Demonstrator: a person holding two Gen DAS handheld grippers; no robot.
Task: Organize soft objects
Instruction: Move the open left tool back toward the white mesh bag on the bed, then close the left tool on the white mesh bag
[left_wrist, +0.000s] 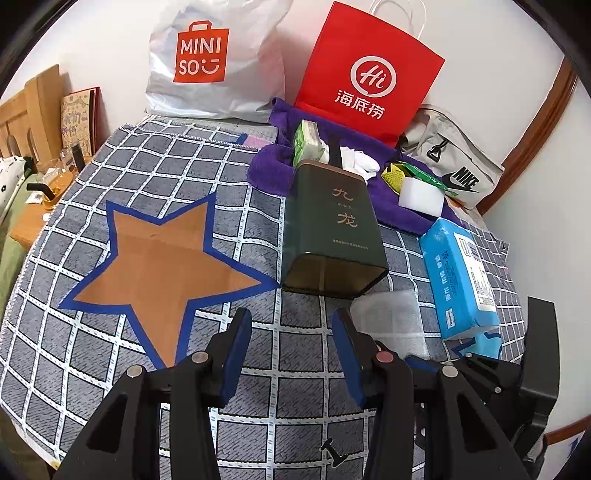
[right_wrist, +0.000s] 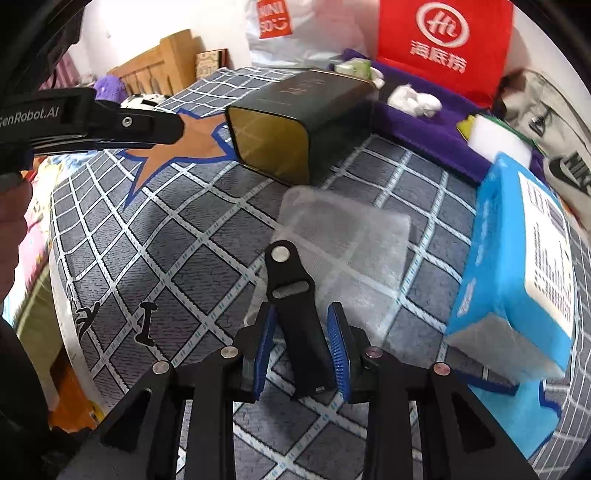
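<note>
Here, left tool (left_wrist: 291, 321) gapes empty facing MINISO bag (left_wrist: 207, 59); right tool's (right_wrist: 303, 308) grip unclear

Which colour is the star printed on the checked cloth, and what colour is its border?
The star is orange-brown with a blue border, clearest in the left wrist view.

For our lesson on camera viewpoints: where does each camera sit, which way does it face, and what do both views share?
Left wrist: on the left gripper, looking forward and down across the checked cloth; its own open fingers show at the bottom.
Right wrist: on the right gripper, facing down at the foam sheet; its fingers show, plus the left gripper's body at upper left.
Shared: green tin, blue tissue pack, star patch.
</note>
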